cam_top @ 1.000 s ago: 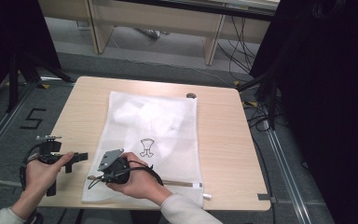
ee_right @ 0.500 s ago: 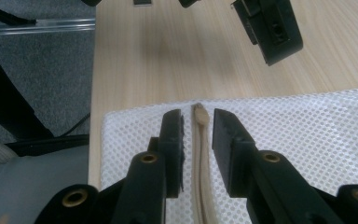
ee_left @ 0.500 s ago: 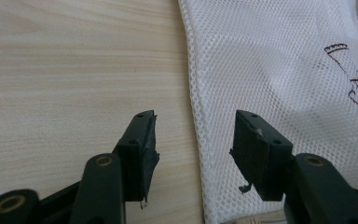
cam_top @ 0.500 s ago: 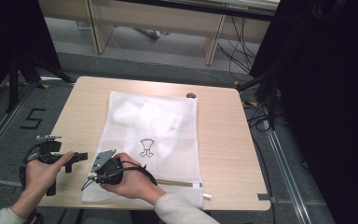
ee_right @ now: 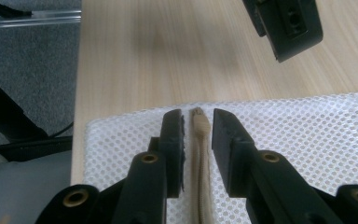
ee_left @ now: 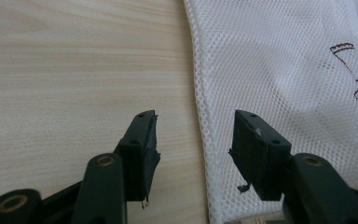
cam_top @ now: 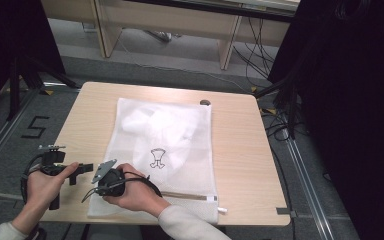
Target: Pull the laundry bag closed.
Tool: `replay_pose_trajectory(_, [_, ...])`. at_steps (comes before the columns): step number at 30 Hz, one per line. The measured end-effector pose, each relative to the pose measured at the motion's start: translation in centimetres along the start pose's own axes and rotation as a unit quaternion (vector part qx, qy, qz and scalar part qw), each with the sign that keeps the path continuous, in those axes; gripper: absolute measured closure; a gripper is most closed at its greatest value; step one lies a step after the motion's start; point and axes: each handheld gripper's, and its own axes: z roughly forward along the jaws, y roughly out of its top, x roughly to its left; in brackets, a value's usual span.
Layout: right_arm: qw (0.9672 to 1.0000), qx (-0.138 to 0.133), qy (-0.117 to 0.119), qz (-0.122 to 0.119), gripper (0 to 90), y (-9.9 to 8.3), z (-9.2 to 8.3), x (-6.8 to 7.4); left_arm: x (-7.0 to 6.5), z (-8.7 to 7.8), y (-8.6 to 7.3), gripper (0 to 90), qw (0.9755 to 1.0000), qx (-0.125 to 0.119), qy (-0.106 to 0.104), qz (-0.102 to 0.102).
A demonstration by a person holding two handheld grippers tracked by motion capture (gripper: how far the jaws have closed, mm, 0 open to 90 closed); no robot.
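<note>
Now the zipper pull [ee_right: 199,122] lies between the right gripper [ee_right: 197,122]'s narrowing fingers, ungripped.

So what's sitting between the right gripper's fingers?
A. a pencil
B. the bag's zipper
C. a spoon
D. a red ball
B. In the right gripper view, the tan zipper of the white mesh bag runs up the gap between the right gripper fingers, with its end lying between their tips and a little space on each side.
</note>
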Motion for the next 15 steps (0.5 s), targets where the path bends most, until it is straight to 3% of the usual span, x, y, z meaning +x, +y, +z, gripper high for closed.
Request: replay_pose_trajectory(15, [0.9998,0.019,0.0,0.01,76.4,-0.1,1.5,-0.7,0.0,0.0,0.0,49.5,1.0,0.001,-0.001,0.001])
